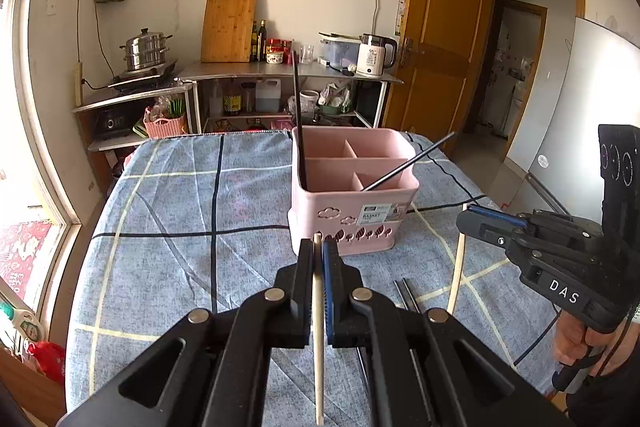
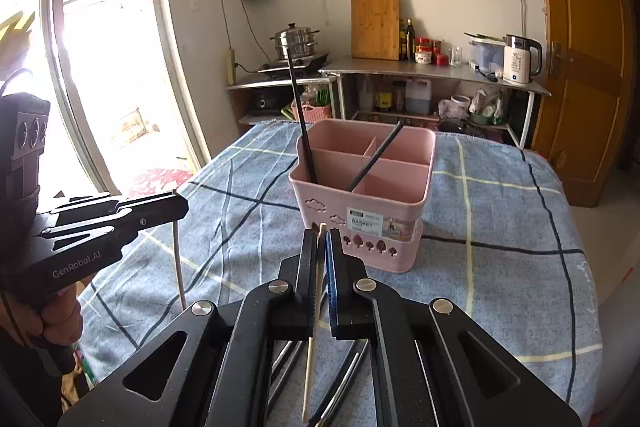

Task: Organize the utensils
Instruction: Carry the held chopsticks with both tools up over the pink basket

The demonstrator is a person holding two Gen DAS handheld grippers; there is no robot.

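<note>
Jaws: left gripper (image 1: 318,251) and right gripper (image 2: 321,241) each clamp one pale chopstick (image 1: 318,307).
Insertion: tip chopsticks upright over pink basket (image 1: 352,195) before release.

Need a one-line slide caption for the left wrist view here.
Left gripper clamps a pale chopstick before the pink basket; right gripper holds another.
</note>
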